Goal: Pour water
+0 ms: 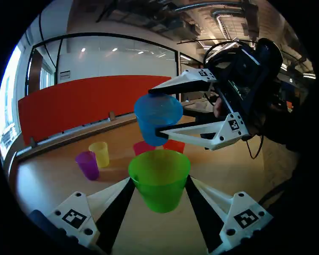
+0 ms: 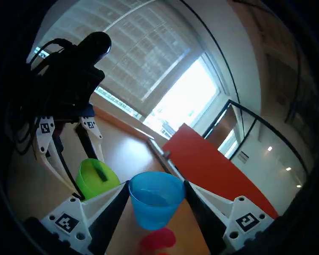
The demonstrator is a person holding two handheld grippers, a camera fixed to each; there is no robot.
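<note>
- Left gripper (image 1: pixel 160 180) up front, white ribbed plastic fingers with black inner faces, pinching a green cup (image 1: pixel 160 168) between them.
- The green cup is translucent plastic, smooth, a tapered round tumbler, mouth up. It hangs above the near middle of the tabletop (image 1: pixel 227 170).
- Right gripper (image 2: pixel 156 187) has both fingers pressed on the walls of a blue cup (image 2: pixel 153 214), which has the same tapered shape in see-through blue plastic.
- In the left gripper view the blue cup sits higher than the green one, just beyond its rim, and the two cups are apart.
- The right gripper's fingers lie one above the other there, so the blue cup looks tipped. How far, I cannot tell.
- Inside the blue cup a paler crescent shows low on the wall. Whether it is water, I cannot tell.
- In the right gripper view the green cup's open mouth faces the camera, with a dark shadow inside it.
- The tabletop is pale wood, matte, with a smooth grain.
- Toward its far left stand a purple cup (image 1: pixel 88 165) and a yellow cup (image 1: pixel 100 154), close together and upright.
- Farther along the far edge are a pink cup (image 1: pixel 142 147) and an orange cup (image 1: pixel 174 145), partly hidden behind the held cups.
- A flat red panel (image 1: pixel 87 102) runs along the far edge.
- A bright window (image 2: pixel 182 102) glares beyond.
</note>
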